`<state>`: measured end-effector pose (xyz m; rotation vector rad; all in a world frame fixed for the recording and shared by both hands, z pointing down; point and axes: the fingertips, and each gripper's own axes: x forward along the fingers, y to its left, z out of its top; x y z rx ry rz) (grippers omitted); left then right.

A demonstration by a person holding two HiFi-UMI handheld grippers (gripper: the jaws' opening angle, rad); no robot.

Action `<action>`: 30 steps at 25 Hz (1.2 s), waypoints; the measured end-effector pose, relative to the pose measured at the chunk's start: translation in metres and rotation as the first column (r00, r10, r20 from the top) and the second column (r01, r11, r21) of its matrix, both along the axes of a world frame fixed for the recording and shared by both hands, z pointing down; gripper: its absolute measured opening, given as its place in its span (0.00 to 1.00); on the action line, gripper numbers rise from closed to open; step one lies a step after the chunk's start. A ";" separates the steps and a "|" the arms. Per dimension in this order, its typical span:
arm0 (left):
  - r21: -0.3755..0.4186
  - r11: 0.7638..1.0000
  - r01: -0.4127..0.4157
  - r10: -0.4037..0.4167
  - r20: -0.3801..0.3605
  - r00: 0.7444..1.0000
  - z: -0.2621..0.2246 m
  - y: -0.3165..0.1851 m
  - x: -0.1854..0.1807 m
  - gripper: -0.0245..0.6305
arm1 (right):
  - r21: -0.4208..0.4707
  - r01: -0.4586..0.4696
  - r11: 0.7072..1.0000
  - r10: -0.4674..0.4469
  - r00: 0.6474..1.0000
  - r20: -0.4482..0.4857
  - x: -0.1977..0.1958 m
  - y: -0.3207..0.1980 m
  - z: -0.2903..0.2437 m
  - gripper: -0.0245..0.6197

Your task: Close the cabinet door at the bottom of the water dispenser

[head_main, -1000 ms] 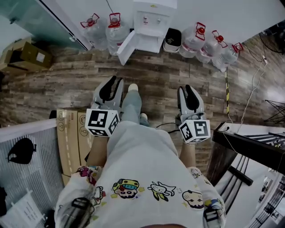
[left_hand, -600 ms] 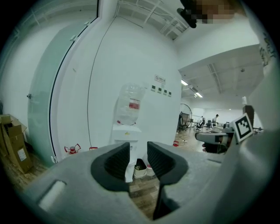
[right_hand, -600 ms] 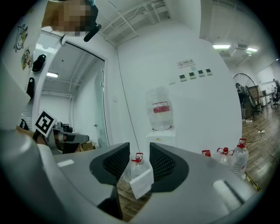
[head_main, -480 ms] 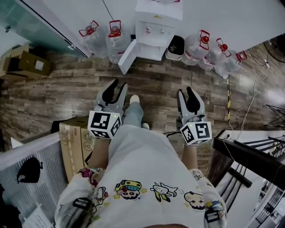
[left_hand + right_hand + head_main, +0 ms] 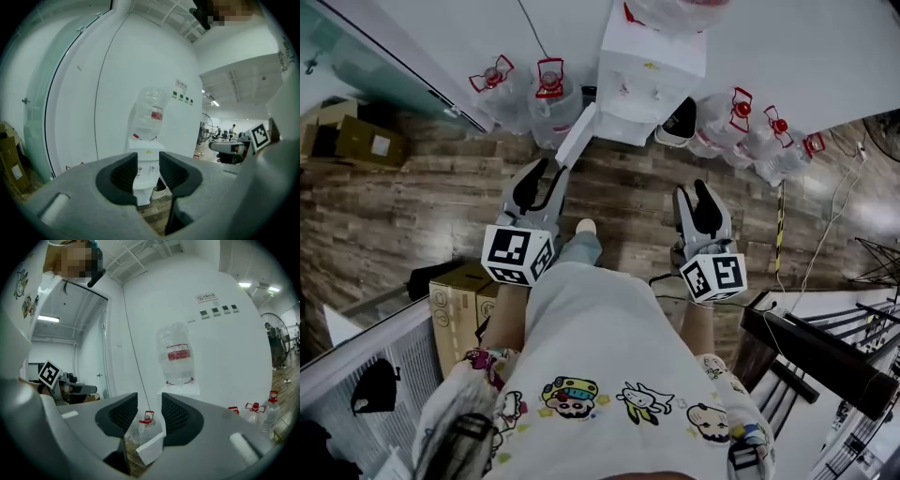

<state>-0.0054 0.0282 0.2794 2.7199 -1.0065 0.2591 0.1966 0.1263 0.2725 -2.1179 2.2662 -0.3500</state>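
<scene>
Lit brightly, evenly, from ceiling strip lights [image 5: 244, 285]. Bowed hard and blackened at both gripper views' edges. Threw only soft shadows on the wood floor [image 5: 412, 197].

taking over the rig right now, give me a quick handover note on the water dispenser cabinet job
Left gripper: open, nothing between the jaws, which have just been opening.
Right gripper: open and empty too, jaws also just been opening.
The white water dispenser stands against the wall ahead. Its white bottom cabinet door hangs open, swung out on the left gripper's side.
Done: nothing yet; neither gripper touches the door.
Left: get closer and push the door shut, probably easiest with the left gripper.
</scene>
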 end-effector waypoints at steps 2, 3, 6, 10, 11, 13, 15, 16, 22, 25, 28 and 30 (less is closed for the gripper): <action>-0.004 1.000 0.004 -0.004 -0.002 1.000 0.001 -0.013 -0.005 0.25 | -0.004 0.008 1.000 -0.008 1.000 0.004 -0.005 -0.016 0.001 0.28; -0.007 1.000 0.006 -0.006 -0.003 1.000 0.003 -0.019 -0.007 0.25 | -0.007 0.014 1.000 -0.014 1.000 0.004 -0.008 -0.023 0.002 0.28; -0.022 1.000 0.019 -0.019 -0.001 1.000 0.008 -0.032 -0.017 0.25 | -0.020 0.038 0.999 -0.038 0.999 0.004 -0.019 -0.043 0.006 0.29; -0.057 0.997 0.049 -0.049 0.003 0.999 0.019 -0.040 -0.034 0.25 | -0.050 0.088 0.995 -0.088 0.996 0.000 -0.037 -0.065 0.013 0.29; -0.065 0.996 0.057 -0.057 0.004 0.998 0.022 -0.042 -0.038 0.25 | -0.058 0.103 0.993 -0.103 0.995 -0.003 -0.042 -0.070 0.014 0.29; -0.077 0.994 0.079 -0.079 0.003 0.997 0.027 -0.047 -0.045 0.25 | -0.072 0.133 0.988 -0.134 0.991 -0.008 -0.048 -0.083 0.018 0.29; -0.086 0.991 0.105 -0.105 0.002 0.994 0.033 -0.051 -0.050 0.25 | -0.083 0.165 0.983 -0.166 0.986 -0.009 -0.053 -0.096 0.024 0.29; -0.090 0.989 0.119 -0.120 0.002 0.993 0.035 -0.053 -0.052 0.25 | -0.090 0.182 0.979 -0.184 0.983 -0.009 -0.056 -0.102 0.026 0.29; -0.102 0.960 0.261 -0.262 0.003 0.965 0.044 -0.067 -0.057 0.25 | -0.116 0.344 0.932 -0.347 0.938 -0.007 -0.064 -0.146 0.035 0.29; -0.099 0.943 0.319 -0.319 0.010 0.948 0.044 -0.076 -0.055 0.25 | -0.122 0.405 0.906 -0.408 0.913 -0.001 -0.064 -0.164 0.039 0.29; -0.100 0.907 0.408 -0.409 0.014 0.912 0.044 -0.083 -0.051 0.25 | -0.126 0.494 0.860 -0.497 0.868 0.011 -0.063 -0.186 0.041 0.29; -0.095 0.869 0.485 -0.486 0.014 0.874 0.042 -0.088 -0.048 0.25 | -0.123 0.574 0.810 -0.577 0.817 0.017 -0.066 -0.204 0.042 0.29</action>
